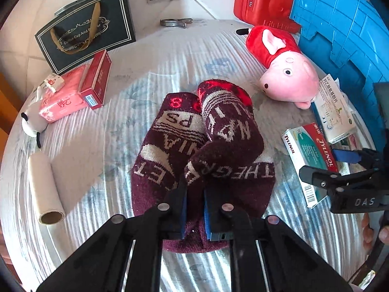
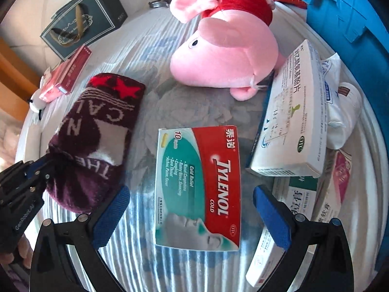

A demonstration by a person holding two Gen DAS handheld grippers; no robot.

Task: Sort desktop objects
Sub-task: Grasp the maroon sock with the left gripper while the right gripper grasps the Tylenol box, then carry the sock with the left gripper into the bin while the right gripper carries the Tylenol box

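Two hand-held grippers at work on a cluttered round desk point(image 1: 102, 131) covered in a striped cloth. The left hand-held gripper point(image 1: 194, 209) is clamped on the near end of a pair of maroon socks point(image 1: 201, 146), its blue pads pinching a fold of the knit. The socks lie at the middle of the desk, left of the medicine box point(image 2: 199, 187), which rests flat and face up. The right hand-held gripper point(image 2: 192, 216) hangs over that box with its fingers spread wide, one on each side and neither touching it.

Risks from this position:

- The left grip appears to take only a bunched fold. If it has caught one sock and not both, a lift would likely leave the second behind or let it drop partway.
- The dangling sock length could sweep the medicine box or brush the pink plush pig point(image 2: 226, 56) beyond it.
- The medicine box is thin and lies flat on the cloth. Fingers closing on its long edges may skid over the top or snag and drag the cloth.
- Just right of the medicine box sits a loose stack of other cartons point(image 2: 294, 112); the right finger descends close to them and could nudge the stack.
- The two hand-held grippers work near one another and could collide if both rise inward.
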